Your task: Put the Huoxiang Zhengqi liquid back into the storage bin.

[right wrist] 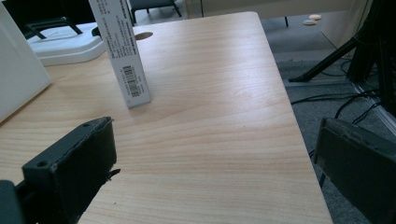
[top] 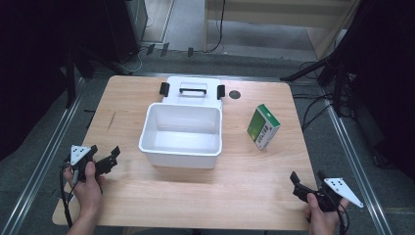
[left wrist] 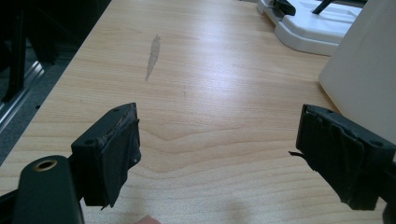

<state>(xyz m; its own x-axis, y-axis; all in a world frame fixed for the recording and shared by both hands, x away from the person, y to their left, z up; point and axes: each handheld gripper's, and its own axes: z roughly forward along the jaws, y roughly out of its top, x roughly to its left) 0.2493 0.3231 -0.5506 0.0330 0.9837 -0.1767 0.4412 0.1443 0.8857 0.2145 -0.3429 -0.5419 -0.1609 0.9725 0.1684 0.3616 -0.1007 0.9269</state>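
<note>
Fingers [left wrist: 112,154] apart, nothing between.

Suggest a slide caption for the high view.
Open tongs, left and right, wait beside an empty white bin and green box.

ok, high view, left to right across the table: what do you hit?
left gripper (jaws open) → white bin → green box → right gripper (jaws open).
</note>
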